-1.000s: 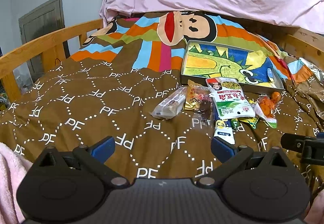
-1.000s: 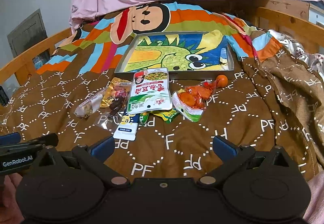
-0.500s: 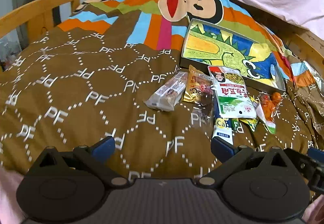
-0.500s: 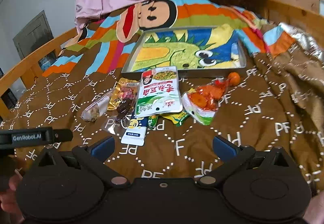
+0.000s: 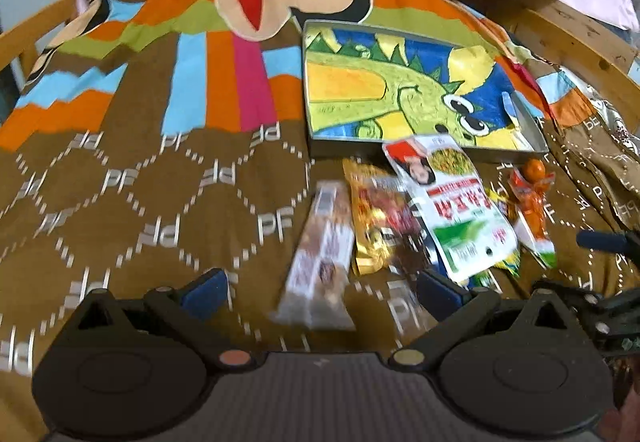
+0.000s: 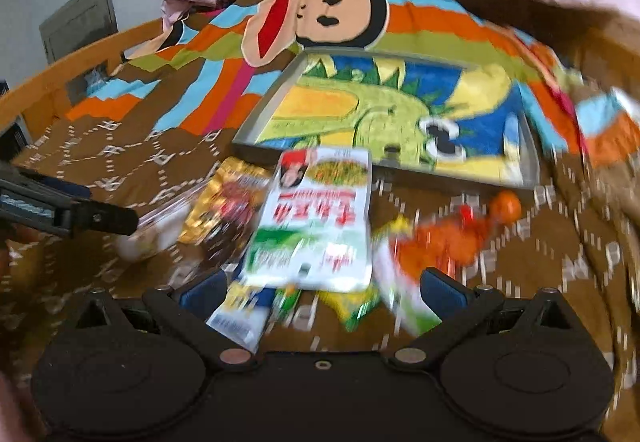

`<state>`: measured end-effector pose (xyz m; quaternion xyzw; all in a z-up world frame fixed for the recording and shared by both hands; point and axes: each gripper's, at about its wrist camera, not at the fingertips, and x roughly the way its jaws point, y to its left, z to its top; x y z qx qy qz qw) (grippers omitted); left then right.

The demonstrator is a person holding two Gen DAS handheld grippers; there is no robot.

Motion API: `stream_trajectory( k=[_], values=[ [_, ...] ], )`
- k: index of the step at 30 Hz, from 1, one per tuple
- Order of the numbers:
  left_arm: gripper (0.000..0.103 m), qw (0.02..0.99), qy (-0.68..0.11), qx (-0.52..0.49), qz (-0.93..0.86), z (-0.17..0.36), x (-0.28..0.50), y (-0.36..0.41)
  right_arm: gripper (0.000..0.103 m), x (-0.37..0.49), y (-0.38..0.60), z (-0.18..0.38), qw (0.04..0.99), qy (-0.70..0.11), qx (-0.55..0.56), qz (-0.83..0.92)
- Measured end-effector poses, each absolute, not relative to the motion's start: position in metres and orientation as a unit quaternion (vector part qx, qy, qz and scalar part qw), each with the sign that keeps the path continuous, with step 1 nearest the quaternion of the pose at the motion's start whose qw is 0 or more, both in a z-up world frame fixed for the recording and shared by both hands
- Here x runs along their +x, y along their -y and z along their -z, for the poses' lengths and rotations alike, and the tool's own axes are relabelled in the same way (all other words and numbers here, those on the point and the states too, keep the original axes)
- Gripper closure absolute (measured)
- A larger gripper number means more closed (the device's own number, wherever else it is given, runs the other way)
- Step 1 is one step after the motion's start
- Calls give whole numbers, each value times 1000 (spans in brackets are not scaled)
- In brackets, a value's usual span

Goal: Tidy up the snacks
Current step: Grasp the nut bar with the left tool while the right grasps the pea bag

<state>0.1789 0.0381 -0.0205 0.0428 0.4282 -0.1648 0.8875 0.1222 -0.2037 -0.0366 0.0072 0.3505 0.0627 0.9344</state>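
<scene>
Hovering both my grippers, left and right, jaws spread and empty, over snack packets heaped on the bed's brown quilt, just before the dinosaur-print tray.

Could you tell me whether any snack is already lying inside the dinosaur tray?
No, the dinosaur tray holds nothing; the white-and-green snack pouch lies on the blanket before it.
</scene>
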Motion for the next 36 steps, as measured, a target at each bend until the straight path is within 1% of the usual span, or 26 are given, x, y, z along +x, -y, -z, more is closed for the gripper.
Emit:
stream_trajectory(
  k=[4,9,11,14,19,22,25,27,29,30,32,35,36],
  values=[
    [1,883,-426,64,189,29,200,-36,1,155,196,46,941,-333,-15,-56],
    [1,885,-415,70,202,39,212,-36,1,182,189,61,939,-341,-23,-45],
    [1,879,-422,69,209,43,217,-37,1,189,185,67,937,-347,-22,-43],
    [9,877,-427,50,215,46,221,-42,1,195,181,71,935,-350,-18,-42],
    [13,877,-413,33,243,46,218,-43,1,202,176,74,935,-352,-13,-40],
    [23,871,-423,40,247,50,219,-40,2,204,175,76,934,-356,-14,-41],
    [27,863,-435,32,253,54,221,-42,4,204,175,77,934,-356,-12,-39],
    [32,860,-439,29,256,54,221,-41,6,204,175,77,934,-355,-9,-36],
    [41,857,-445,27,259,56,222,-40,9,205,174,77,934,-354,-10,-35],
    [44,855,-449,28,258,57,223,-40,10,205,173,77,935,-353,-12,-36],
    [53,854,-456,32,247,60,224,-39,10,204,169,77,935,-353,-20,-36],
    [60,853,-464,26,236,63,227,-40,8,204,163,79,934,-352,-35,-43],
    [60,853,-467,19,232,64,228,-41,8,204,161,80,935,-350,-40,-43]
  ],
)
